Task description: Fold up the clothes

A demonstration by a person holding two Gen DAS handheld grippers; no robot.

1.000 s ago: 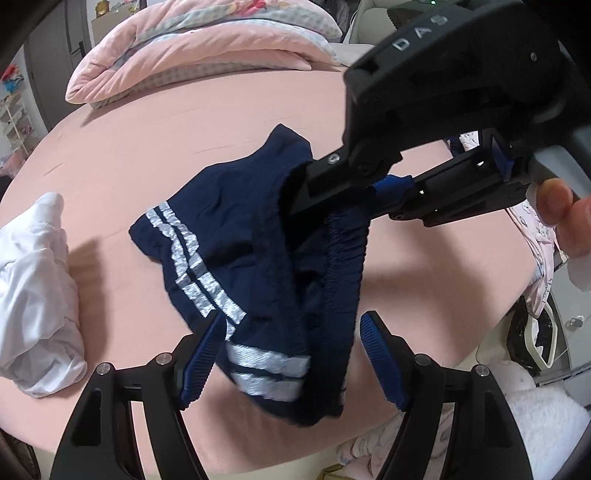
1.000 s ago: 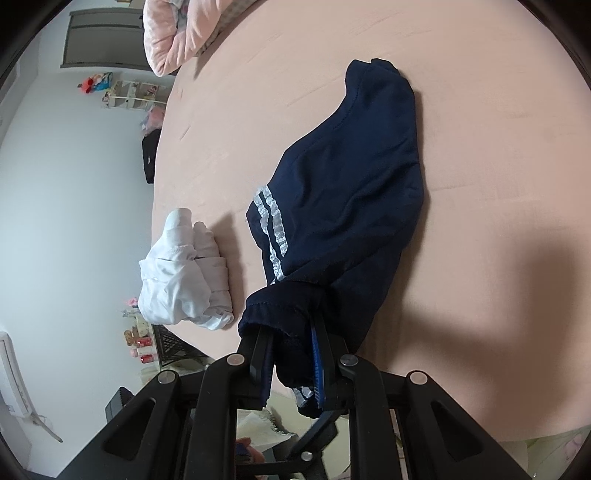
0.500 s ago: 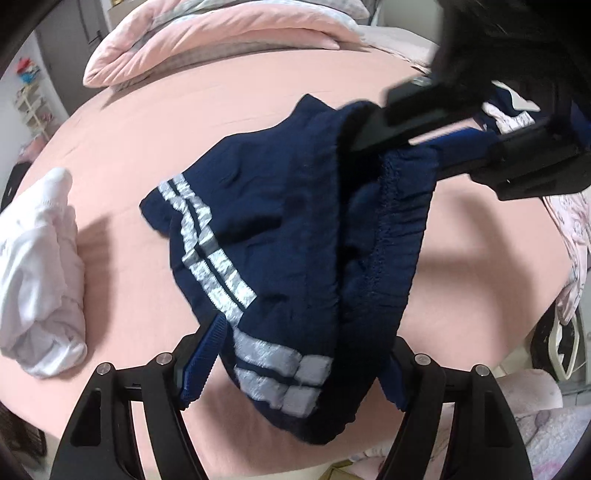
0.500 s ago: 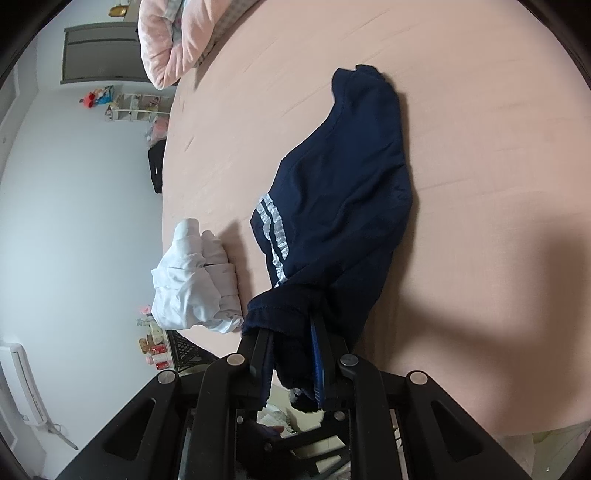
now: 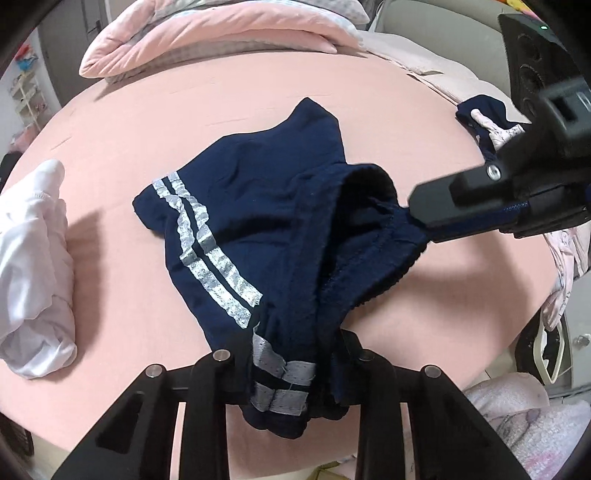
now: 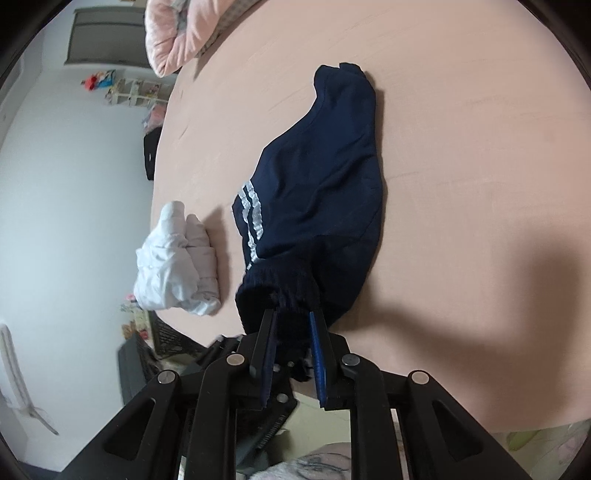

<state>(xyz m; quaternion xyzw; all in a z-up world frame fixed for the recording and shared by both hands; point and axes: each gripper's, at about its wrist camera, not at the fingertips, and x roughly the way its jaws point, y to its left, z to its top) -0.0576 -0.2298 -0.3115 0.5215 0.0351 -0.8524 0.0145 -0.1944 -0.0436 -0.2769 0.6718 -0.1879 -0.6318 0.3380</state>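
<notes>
Shorts (image 5: 266, 206) lie mid-bed (image 5: 110, 122), near edge lifted off it. Crumpled garment (image 5: 33, 254) on the bed left of the shorts, apart. Folded quilt (image 5: 207, 33) behind, at the far edge.

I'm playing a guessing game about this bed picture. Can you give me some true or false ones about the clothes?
1. The navy shorts have silver stripes. True.
2. The shorts are neatly folded. False: they are bunched, partly lifted off the pink sheet.
3. The white garment lies beside the shorts, not touching. True.
4. The right gripper holds the white garment. False: it holds the shorts' waistband.
5. The left gripper has nothing between its jaws. False: the striped hem is there.
</notes>
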